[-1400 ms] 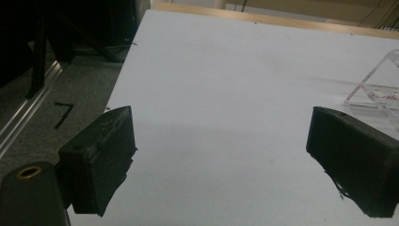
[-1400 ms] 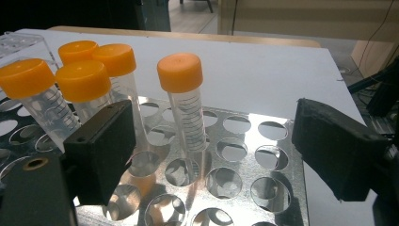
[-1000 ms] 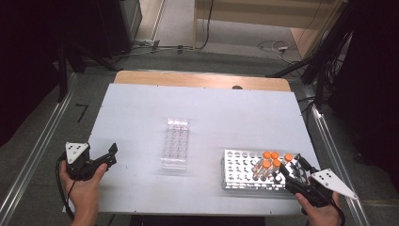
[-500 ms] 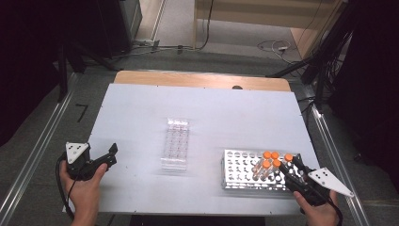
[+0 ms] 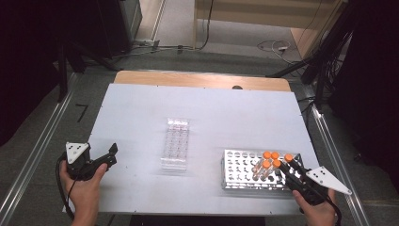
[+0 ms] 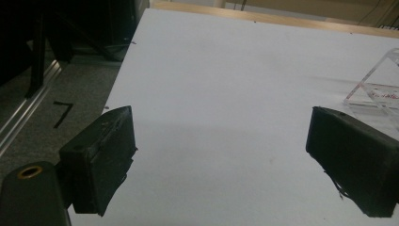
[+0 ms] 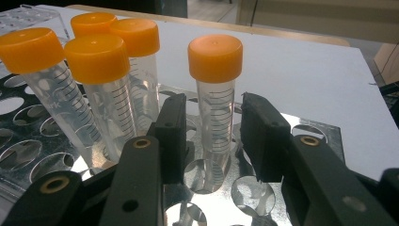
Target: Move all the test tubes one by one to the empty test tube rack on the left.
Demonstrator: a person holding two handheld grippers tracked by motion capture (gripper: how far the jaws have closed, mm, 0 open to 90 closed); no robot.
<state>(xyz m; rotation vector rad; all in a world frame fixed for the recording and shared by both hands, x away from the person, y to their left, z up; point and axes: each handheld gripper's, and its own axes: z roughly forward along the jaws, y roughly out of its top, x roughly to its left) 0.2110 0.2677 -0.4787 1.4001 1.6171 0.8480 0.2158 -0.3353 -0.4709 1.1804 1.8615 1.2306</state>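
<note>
A metal tube rack point(image 5: 235, 165) stands at the table's front right with several orange-capped clear tubes point(image 5: 267, 155) upright in it. My right gripper point(image 5: 288, 164) reaches in from the rack's right end. In the right gripper view its jaws point(image 7: 214, 107) straddle the rightmost tube point(image 7: 215, 61). They have just been closing, and a thin gap still shows on each side of the tube. The other tubes point(image 7: 96, 59) stand to its left. My left gripper point(image 5: 109, 157) rests open at the front left with only bare table between its jaws point(image 6: 221, 136).
A clear plastic rack point(image 5: 175, 143) lies in the middle of the white table point(image 5: 226, 108), also seen at the right edge of the left gripper view point(image 6: 376, 89). Floor rails run along both sides. Cables lie on the floor behind.
The right gripper's jaws have narrowed around the rightmost tube. Both hands have stayed where they were.
</note>
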